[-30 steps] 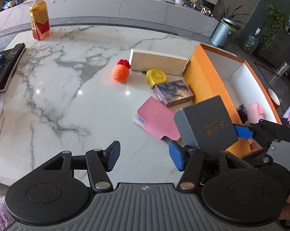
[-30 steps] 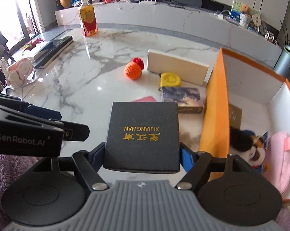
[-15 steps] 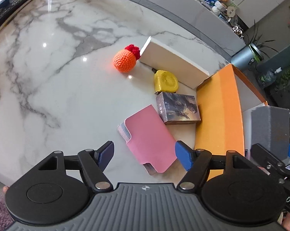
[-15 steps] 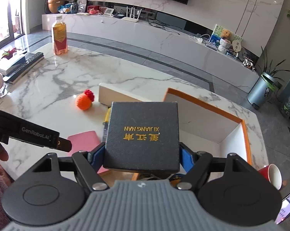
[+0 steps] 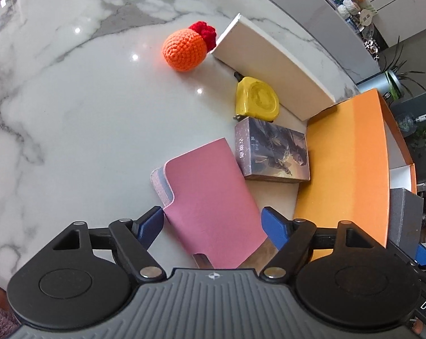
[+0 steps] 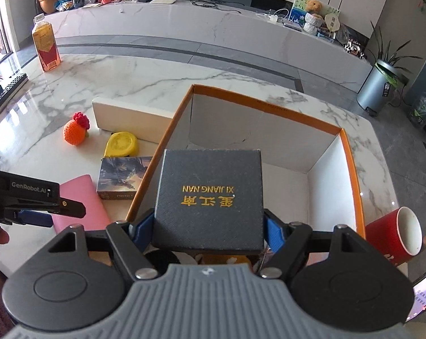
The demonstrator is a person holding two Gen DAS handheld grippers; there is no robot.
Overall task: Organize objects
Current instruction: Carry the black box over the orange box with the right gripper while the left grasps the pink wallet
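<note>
My right gripper (image 6: pixel 208 226) is shut on a dark grey gift box (image 6: pixel 210 197) with gold lettering and holds it above the near end of the orange storage box (image 6: pixel 350 152). My left gripper (image 5: pixel 213 226) is open, its fingers on either side of the near end of a pink case (image 5: pixel 210 195) lying on the marble table (image 5: pixel 71 118); I cannot tell if they touch it. The pink case also shows in the right wrist view (image 6: pixel 80 200). The grey box edge shows in the left wrist view (image 5: pixel 405 217).
On the table lie a picture card box (image 5: pixel 272 152), a yellow tape measure (image 5: pixel 256 103), an orange crochet ball (image 5: pixel 184 49) and a long white box (image 5: pixel 272 65). A red mug (image 6: pixel 393 236) stands right of the storage box. A juice bottle (image 6: pixel 46 46) stands far left.
My left gripper has moved forward and down until its open fingers flank the pink case. My right gripper has carried the grey box rightward, from beside the storage box to above it.
</note>
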